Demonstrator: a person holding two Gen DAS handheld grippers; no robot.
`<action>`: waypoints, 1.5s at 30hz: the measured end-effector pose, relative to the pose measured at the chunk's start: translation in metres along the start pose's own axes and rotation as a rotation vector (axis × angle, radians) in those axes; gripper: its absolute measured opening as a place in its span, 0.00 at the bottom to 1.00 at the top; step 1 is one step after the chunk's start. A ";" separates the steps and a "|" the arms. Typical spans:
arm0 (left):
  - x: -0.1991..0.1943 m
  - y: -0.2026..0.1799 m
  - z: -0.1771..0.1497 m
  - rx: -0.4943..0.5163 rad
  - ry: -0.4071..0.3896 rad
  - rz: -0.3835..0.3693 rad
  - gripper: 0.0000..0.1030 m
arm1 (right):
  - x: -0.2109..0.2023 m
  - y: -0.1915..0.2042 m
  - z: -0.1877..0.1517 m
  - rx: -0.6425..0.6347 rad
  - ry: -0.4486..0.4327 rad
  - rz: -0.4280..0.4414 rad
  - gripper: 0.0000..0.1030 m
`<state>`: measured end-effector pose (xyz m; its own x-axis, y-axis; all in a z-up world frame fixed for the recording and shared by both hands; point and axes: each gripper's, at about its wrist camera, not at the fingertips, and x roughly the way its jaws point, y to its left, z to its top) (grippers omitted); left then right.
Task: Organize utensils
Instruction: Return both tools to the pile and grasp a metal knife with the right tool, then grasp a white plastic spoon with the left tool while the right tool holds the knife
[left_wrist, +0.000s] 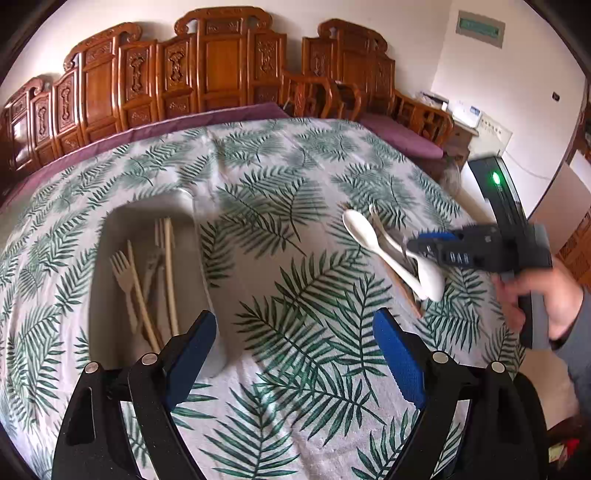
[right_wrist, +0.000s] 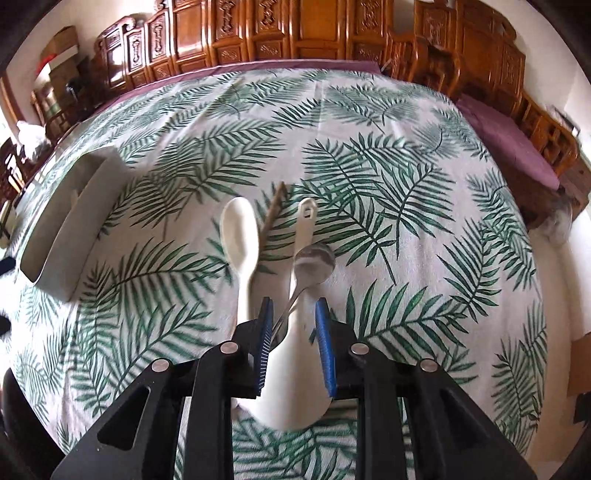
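A pale oblong tray (left_wrist: 205, 266) lies on the leaf-print cloth (left_wrist: 280, 192), holding a wooden fork (left_wrist: 120, 266) and several chopsticks (left_wrist: 169, 266). My left gripper (left_wrist: 295, 354) hangs open and empty just right of the tray. In the right wrist view the tray (right_wrist: 74, 206) is far left. My right gripper (right_wrist: 294, 343) stands partly open above a heap of spoons. The thin handle of a metal spoon (right_wrist: 314, 262) runs between its pads, over the bowl of a white spoon (right_wrist: 295, 391). Another white spoon (right_wrist: 240, 236) and a brown stick (right_wrist: 275, 206) lie beside it. The right gripper (left_wrist: 410, 247) also shows in the left wrist view, over the white spoons (left_wrist: 356, 227).
Carved wooden benches (left_wrist: 221, 70) with purple cushions (left_wrist: 402, 136) run along the far edge. A black device with a green light (left_wrist: 496, 181) stands at the right. A person's hand (left_wrist: 535, 291) holds the right gripper. Leaf-print cloth (right_wrist: 406, 184) lies between tray and spoons.
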<state>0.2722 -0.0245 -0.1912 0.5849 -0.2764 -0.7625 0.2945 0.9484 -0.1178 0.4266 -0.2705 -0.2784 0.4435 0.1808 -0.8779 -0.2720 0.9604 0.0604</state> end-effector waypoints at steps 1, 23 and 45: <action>0.003 -0.002 -0.001 0.004 0.008 0.001 0.81 | 0.003 0.000 0.002 0.001 0.004 0.000 0.25; 0.013 -0.011 -0.008 0.006 0.037 0.001 0.81 | 0.031 0.000 0.014 0.036 0.072 0.020 0.12; 0.050 -0.039 0.010 -0.010 0.078 -0.026 0.81 | -0.038 -0.004 0.013 0.021 -0.113 0.071 0.02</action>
<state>0.2981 -0.0765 -0.2183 0.5167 -0.2882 -0.8062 0.3009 0.9427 -0.1441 0.4220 -0.2781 -0.2390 0.5177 0.2704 -0.8117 -0.2887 0.9483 0.1317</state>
